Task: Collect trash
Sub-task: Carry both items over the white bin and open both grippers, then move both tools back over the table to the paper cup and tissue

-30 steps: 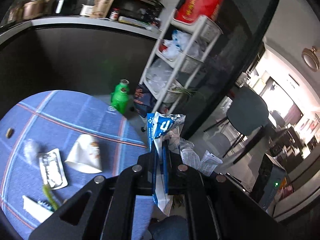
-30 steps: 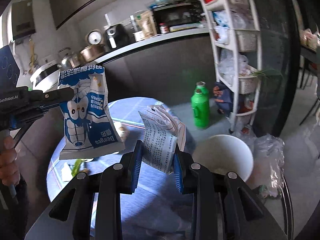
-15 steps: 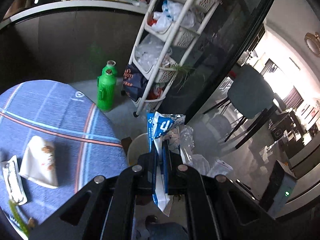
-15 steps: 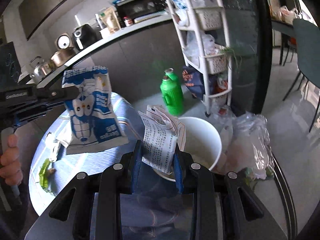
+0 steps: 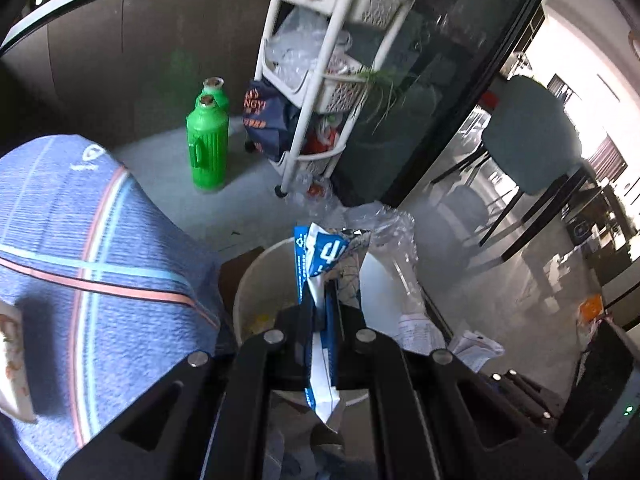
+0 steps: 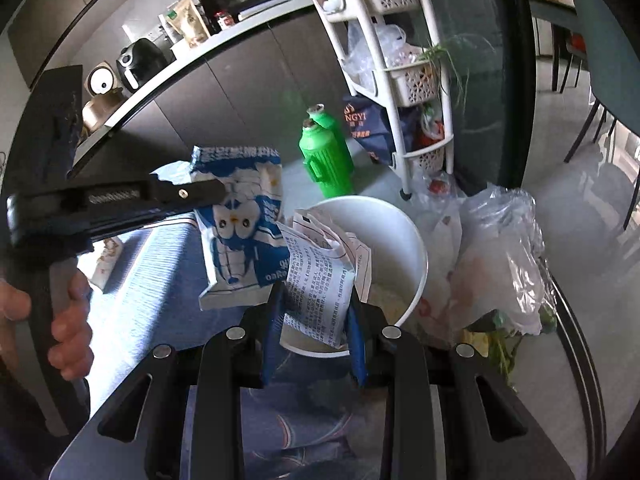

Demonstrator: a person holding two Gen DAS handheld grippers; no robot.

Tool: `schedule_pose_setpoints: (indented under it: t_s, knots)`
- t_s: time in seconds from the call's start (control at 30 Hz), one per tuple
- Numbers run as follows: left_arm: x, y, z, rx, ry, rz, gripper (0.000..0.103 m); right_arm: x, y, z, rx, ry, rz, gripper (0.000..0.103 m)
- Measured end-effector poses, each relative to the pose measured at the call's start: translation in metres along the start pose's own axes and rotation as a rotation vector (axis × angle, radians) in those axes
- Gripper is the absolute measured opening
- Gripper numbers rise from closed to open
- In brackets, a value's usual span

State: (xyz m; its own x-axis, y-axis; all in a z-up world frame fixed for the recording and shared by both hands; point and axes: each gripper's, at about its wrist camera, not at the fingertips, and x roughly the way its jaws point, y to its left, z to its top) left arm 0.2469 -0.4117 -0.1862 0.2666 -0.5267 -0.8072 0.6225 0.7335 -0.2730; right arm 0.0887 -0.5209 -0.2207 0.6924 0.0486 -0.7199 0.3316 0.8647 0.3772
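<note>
My left gripper (image 5: 320,304) is shut on a blue-and-white snack bag (image 5: 320,248), which hangs over the open white bin (image 5: 256,292) on the floor. In the right wrist view the left gripper (image 6: 218,194) comes in from the left, with the same bag (image 6: 240,232) dangling beside the bin (image 6: 400,240). My right gripper (image 6: 314,312) is shut on a crumpled printed paper leaflet (image 6: 316,276), held just before the bin's near rim. Some yellowish scraps lie at the bin's bottom.
The round table with the blue striped cloth (image 5: 80,260) is on the left, a white wrapper (image 5: 12,360) at its edge. Two green bottles (image 5: 207,148), a white shelf cart (image 5: 320,80) and filled plastic bags (image 6: 500,260) stand around the bin. A hand (image 6: 68,320) grips the left tool.
Both grippers have come down and moved off the table toward the white bin, each still holding its piece. The trash on the tabletop has slid out of the left wrist view.
</note>
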Motion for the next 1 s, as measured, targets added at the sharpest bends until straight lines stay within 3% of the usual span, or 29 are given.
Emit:
schedule_pose_setpoints:
  t_s: [0.3,0.43,0.6,0.7,0.8,0.83,0.93,1.0]
  knots:
    - [0.016,0.0,0.003,0.018,-0.003,0.038,0.036,0.025,-0.013,0.002,0.025,0.032,0.007,0.027]
    - [0.007,0.004,0.004,0.005,-0.032,0.052,0.052,0.04,-0.016,0.002,0.028,0.048,0.007,0.027]
    - [-0.003,0.008,0.005,0.003,-0.053,0.061,0.066,0.058,-0.014,0.002,0.027,0.066,0.002,0.028]
    - [-0.014,0.009,0.004,-0.003,-0.082,0.064,0.079,0.065,-0.011,0.002,0.01,0.062,-0.003,0.034]
    - [-0.022,0.009,0.004,-0.001,-0.111,0.078,0.094,0.065,-0.007,0.003,-0.01,0.051,0.004,0.061]
    - [-0.026,0.009,0.004,-0.002,-0.124,0.084,0.099,0.063,-0.005,0.003,-0.02,0.04,0.005,0.076]
    - [-0.035,0.008,0.005,-0.005,-0.141,0.089,0.099,0.057,0.0,0.002,-0.038,0.027,0.018,0.082]
    - [-0.041,0.008,0.005,-0.008,-0.144,0.093,0.099,0.049,0.003,0.002,-0.051,0.015,0.019,0.092]
